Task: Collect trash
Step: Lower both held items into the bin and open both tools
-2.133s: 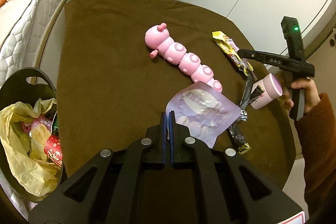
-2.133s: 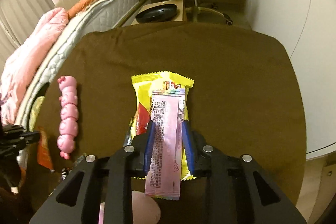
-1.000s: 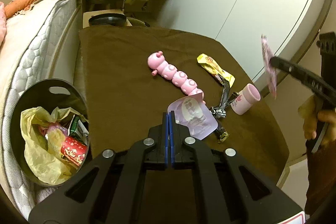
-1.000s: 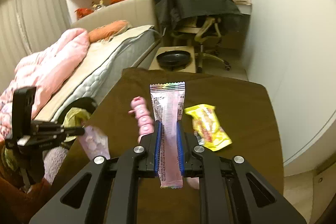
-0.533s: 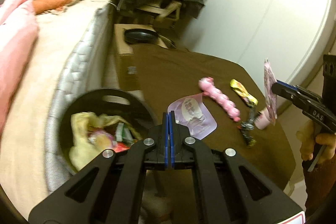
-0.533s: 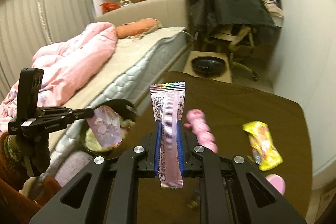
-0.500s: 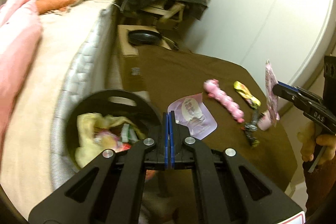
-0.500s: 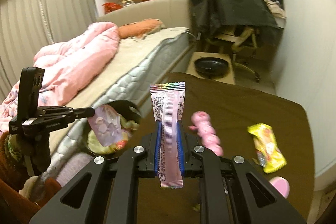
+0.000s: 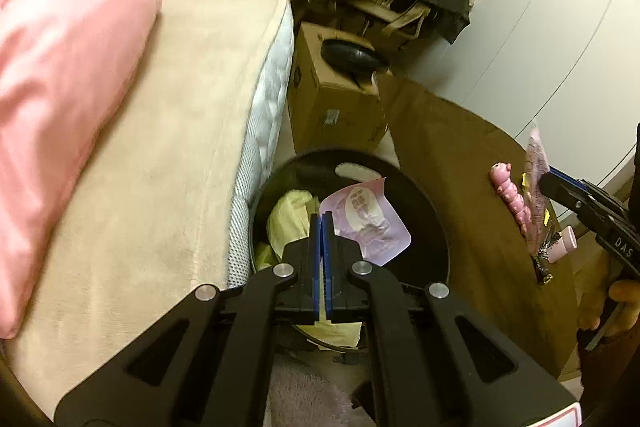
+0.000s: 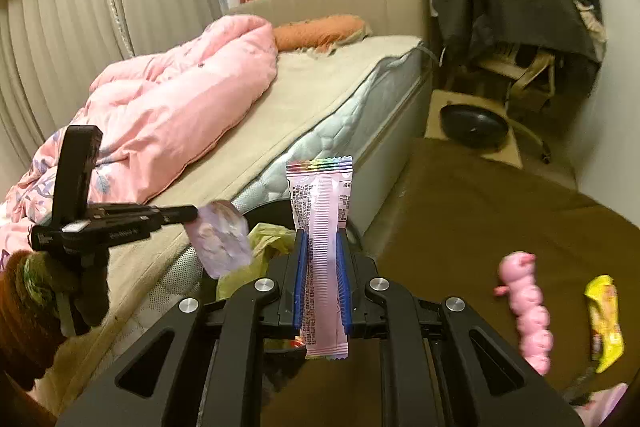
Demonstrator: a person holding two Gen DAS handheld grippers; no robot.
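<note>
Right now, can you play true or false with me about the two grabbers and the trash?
1. The left gripper holds a purple pouch over the black bin. True.
2. The right gripper is empty. False: it is clamped on a pink wrapper.
3. The pink caterpillar toy is in the bin. False: it lies on the brown table.
4. A yellow wrapper lies on the table beside the toy. True.
</note>
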